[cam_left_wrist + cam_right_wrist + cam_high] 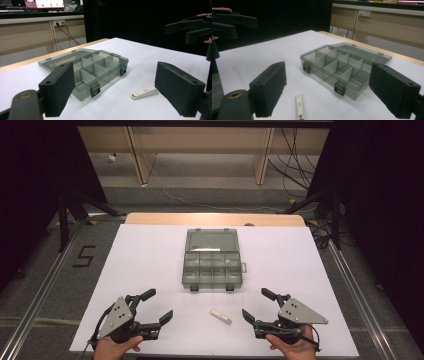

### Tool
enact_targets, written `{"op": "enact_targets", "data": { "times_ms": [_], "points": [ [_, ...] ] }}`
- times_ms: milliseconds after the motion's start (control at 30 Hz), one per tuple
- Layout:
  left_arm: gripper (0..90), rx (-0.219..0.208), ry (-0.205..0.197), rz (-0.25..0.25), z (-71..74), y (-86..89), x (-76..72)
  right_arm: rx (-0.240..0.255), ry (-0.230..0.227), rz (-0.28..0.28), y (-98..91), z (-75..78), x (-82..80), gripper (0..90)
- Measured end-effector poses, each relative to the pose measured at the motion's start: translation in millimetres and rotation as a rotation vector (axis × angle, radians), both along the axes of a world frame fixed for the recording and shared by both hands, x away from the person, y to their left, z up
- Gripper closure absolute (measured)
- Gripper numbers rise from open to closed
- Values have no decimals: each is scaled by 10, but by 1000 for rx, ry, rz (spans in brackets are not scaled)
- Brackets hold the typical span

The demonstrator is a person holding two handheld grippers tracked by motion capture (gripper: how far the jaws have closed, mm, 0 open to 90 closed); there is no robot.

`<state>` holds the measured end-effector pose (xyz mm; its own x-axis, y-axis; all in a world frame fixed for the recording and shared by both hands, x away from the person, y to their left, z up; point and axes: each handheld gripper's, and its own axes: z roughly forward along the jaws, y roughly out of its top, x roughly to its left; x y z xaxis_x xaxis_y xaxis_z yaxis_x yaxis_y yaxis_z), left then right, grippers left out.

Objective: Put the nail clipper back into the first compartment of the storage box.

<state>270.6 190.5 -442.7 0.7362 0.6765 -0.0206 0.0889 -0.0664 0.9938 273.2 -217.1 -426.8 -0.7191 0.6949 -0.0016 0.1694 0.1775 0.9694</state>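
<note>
The left gripper (159,305) is held by the person's left hand (116,349) at the near left corner of the table, and its two black jaws are spread wide with nothing between them. In the left gripper view the same gripper (115,92) shows the flat black pads (60,87) far apart, and between them I see only the white surface. The right gripper (256,304) is held by the right hand (294,347) at the near right corner; its jaws are also wide apart and empty, and a grey three-cornered plate (301,312) sits on top of it. In the right gripper view this gripper (327,90) frames the table in the same way. Between the two grippers, a little closer to the right one, a small white stick-shaped object (220,316) lies flat on the white table cover (145,260); it touches neither gripper. It is seen also near the bottom of the right gripper view (299,106) and in the left gripper view (145,93). Farther from the person, near the middle of the table, stands a grey transparent compartment box (212,270) with its lid (211,240) open and lying back flat. Its compartments look empty, two black latches (193,288) are on its near side. The wooden table edge (215,219) shows beyond the cover, and cables (295,165) lie on the floor behind.
</note>
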Motion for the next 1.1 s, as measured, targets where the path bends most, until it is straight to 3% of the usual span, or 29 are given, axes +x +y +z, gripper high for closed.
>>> {"op": "enact_targets", "data": {
  "times_ms": [367, 500, 567, 733, 833, 1000, 1033, 1100],
  "points": [
    [159, 2, 1, -1, -3, 0, 5, -2, 12, 11, 20, -3, 0, 152],
    [159, 2, 0, -2, -4, 0, 6, -20, 0, 11, 21, -6, 17, 153],
    [159, 3, 2, -1, -5, 2, 8, -25, 29, 20, 42, -10, 11, 155],
    [159, 8, -3, 0, -3, 10, 14, -66, 37, 37, 78, -14, 14, 158],
    [159, 9, -3, -1, -4, 9, 15, -67, 27, 52, 90, -15, 32, 158],
    [159, 9, -3, 0, -5, 8, 16, -134, 28, 66, 142, 24, 60, 157],
    [159, 9, -3, 1, -5, 9, 16, -185, 48, 82, 176, 25, 67, 157],
    [159, -6, -6, -3, -13, 3, 27, -204, 62, 107, 219, 8, 83, 159]
  ]
}}
